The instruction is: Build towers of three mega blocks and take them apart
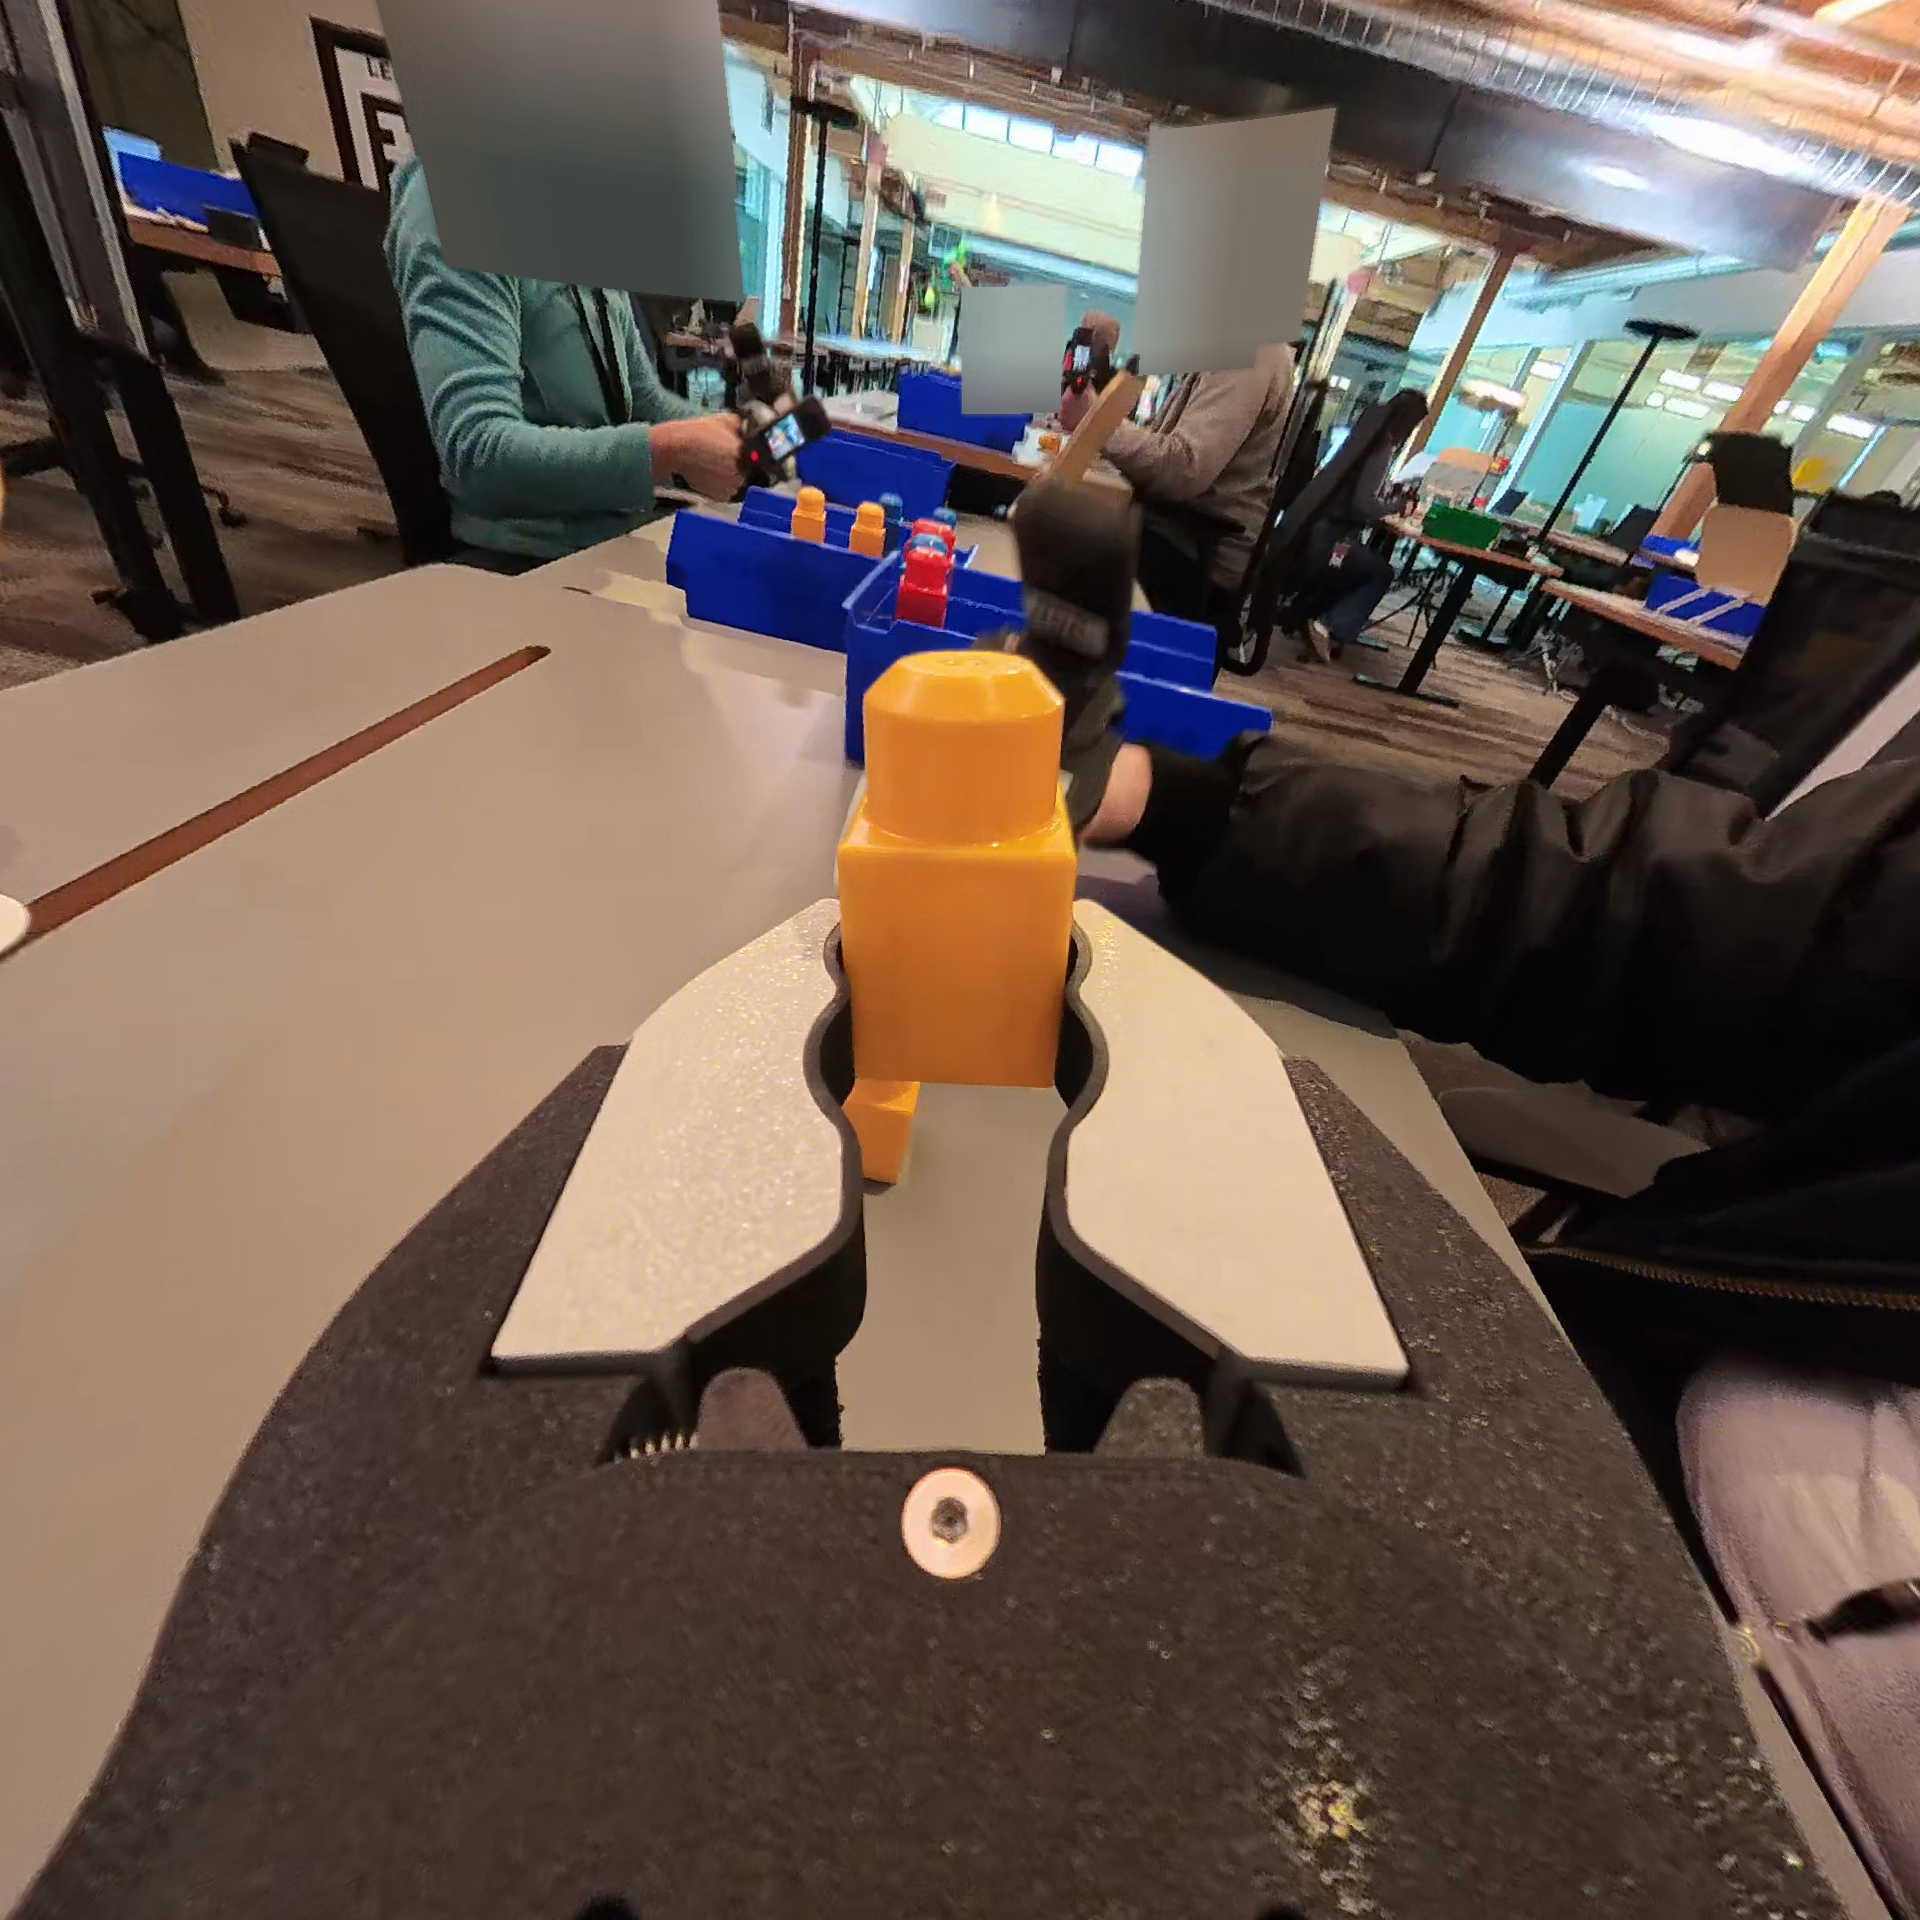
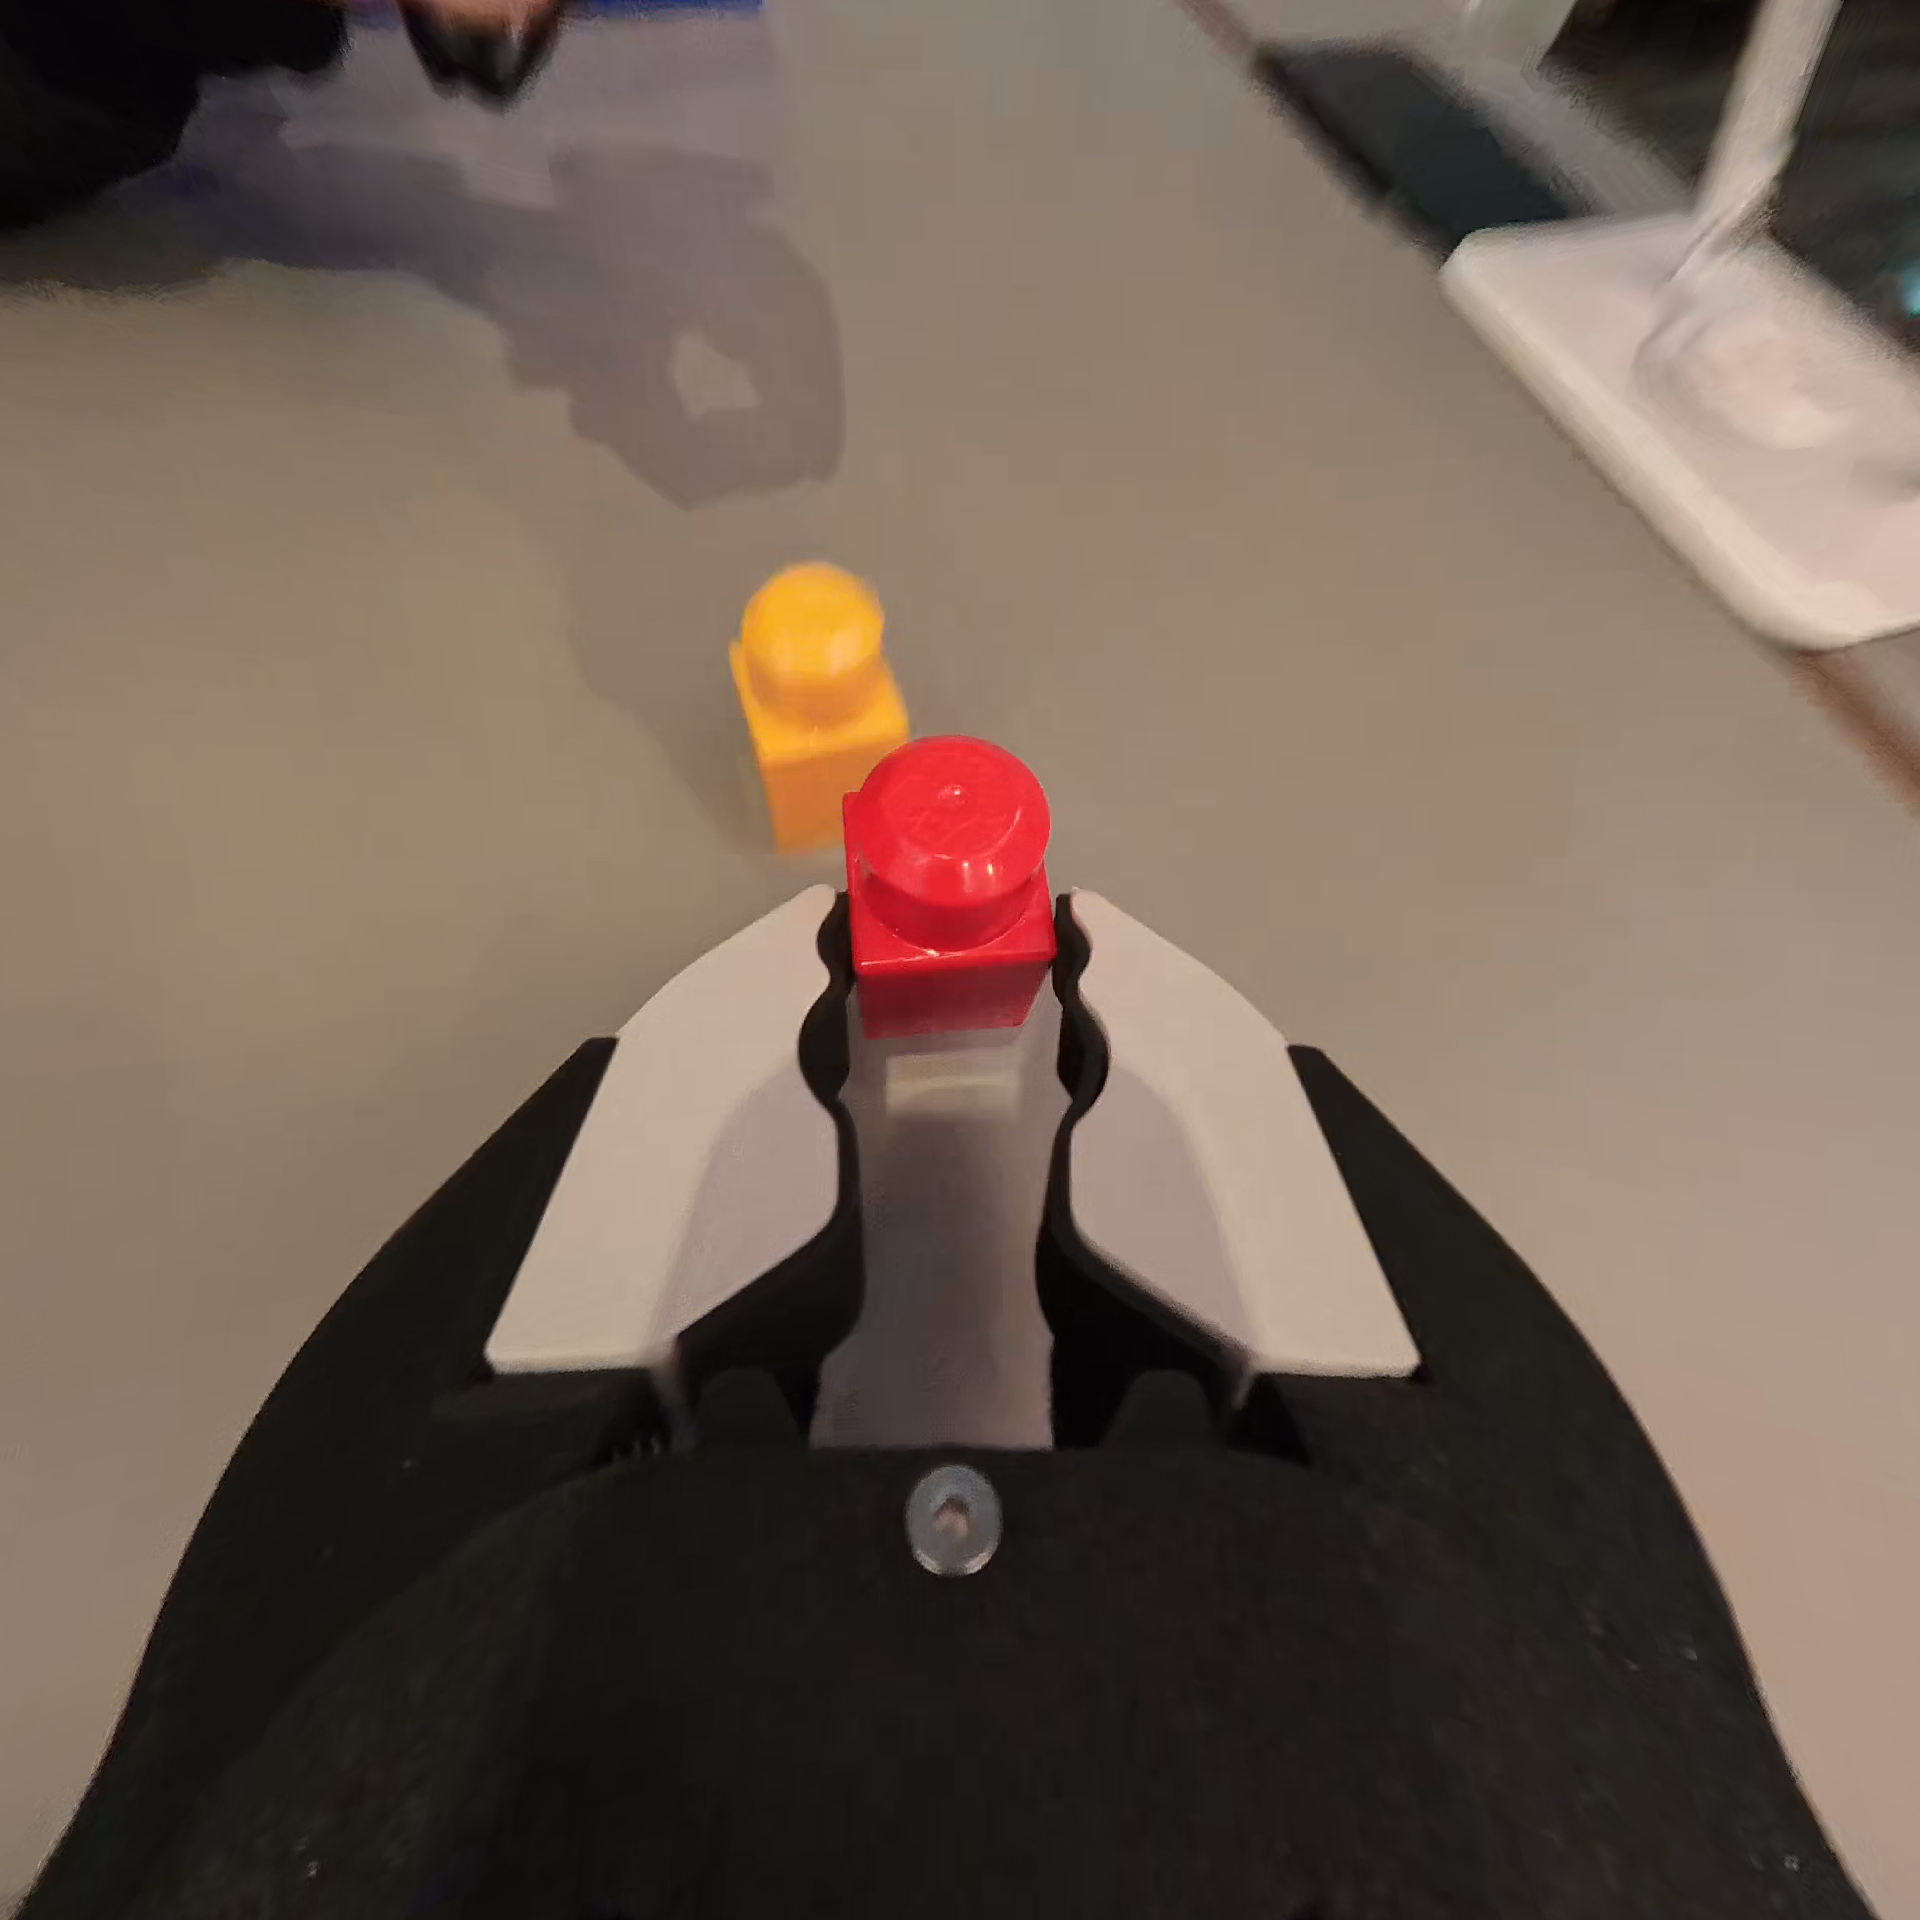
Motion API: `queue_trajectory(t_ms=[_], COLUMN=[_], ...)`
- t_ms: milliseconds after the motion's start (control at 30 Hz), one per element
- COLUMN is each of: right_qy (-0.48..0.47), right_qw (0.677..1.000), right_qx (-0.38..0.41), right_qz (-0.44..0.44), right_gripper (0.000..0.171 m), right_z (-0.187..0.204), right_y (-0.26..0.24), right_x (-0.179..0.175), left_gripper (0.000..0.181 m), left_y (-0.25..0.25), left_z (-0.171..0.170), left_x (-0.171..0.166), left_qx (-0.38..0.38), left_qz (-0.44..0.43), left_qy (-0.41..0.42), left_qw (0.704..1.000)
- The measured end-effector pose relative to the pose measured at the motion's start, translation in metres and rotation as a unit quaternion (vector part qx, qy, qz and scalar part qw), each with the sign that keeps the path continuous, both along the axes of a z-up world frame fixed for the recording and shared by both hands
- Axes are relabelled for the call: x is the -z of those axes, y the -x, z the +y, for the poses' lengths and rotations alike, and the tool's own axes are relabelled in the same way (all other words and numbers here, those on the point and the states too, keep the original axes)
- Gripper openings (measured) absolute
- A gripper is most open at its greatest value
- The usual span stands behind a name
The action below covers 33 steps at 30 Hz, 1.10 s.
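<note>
desk point(image 2: 312, 727): no three-block tower standing | left gripper point(image 1: 956, 997): fingers clamped on orange block point(image 1: 956, 914), lifted above another orange block point(image 1: 883, 1127) | right gripper point(image 2: 951, 961): fingers pinch red block point(image 2: 945, 935), aloft, near the loose orange block point(image 2: 821, 717) | stacking looks unstarted

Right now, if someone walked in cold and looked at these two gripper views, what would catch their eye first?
Most striking is the big orange block, pinched upright between the left gripper fingers, filling the middle of the left wrist view. In the right wrist view, the right gripper holds a red block, with another orange block standing on the grey table just beyond. Blue bins sit farther back.
</note>
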State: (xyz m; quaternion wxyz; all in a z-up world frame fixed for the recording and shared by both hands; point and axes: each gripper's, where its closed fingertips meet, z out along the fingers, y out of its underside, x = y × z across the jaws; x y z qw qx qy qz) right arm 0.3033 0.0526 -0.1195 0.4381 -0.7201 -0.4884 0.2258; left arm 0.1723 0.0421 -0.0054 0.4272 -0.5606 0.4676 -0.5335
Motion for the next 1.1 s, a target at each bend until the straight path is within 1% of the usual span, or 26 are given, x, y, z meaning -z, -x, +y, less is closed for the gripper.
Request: queue_trajectory(t_ms=[33,100,167,233,300,367,467,533,633,733,900,1100], right_qy=[-0.020,-0.032,-0.025,-0.015,-0.005,0.002,0.024,0.044,0.079,0.106,0.106,0.115], right_qw=[0.999,0.991,0.982,0.976,0.972,0.969,0.976,0.975,0.978,0.972,0.977,0.982], right_qx=[0.004,-0.003,-0.018,-0.047,-0.069,-0.094,-0.089,-0.101,-0.086,-0.081,-0.080,-0.082], right_qz=[0.032,0.131,0.188,0.212,0.224,0.227,0.195,0.193,0.172,0.191,0.164,0.122], right_gripper=[0.036,0.036,0.036,0.036,0.036,0.036,0.036,0.036,0.036,0.036,0.036,0.036], right_z=[0.004,0.005,0.004,-0.002,-0.007,-0.014,-0.009,-0.011,-0.010,-0.013,-0.014,-0.016], right_y=[-0.002,0.001,0.008,0.024,0.042,0.061,0.078,0.086,0.088,0.090,0.095,0.101], right_x=[-0.029,-0.104,-0.165,-0.207,-0.230,-0.238,-0.229,-0.227,-0.212,-0.215,-0.207,-0.193], left_gripper=[0.035,0.035,0.035,0.035,0.035,0.035,0.035,0.035,0.035,0.035,0.035,0.035], left_y=[-0.002,-0.009,-0.019,-0.029,-0.037,-0.041,-0.042,-0.041,-0.037,-0.036,-0.039,-0.040], left_z=[0.004,0.008,0.010,0.001,-0.010,-0.020,-0.024,-0.024,-0.023,-0.020,-0.023,-0.024], left_x=[-0.005,-0.018,-0.033,-0.045,-0.046,-0.040,-0.034,-0.032,-0.034,-0.032,-0.026,-0.029], left_qx=[-0.001,0.008,0.009,0.036,0.067,0.082,0.075,0.065,0.052,0.047,0.053,0.057], left_qz=[0.010,0.023,0.027,0.016,0.025,0.043,0.066,0.074,0.062,0.068,0.084,0.073], left_qy=[-0.002,-0.004,-0.008,-0.001,0.027,0.028,0.009,0.001,-0.001,-0.008,-0.015,-0.007], left_qw=[1.000,1.000,1.000,0.999,0.997,0.995,0.995,0.995,0.997,0.997,0.995,0.996])
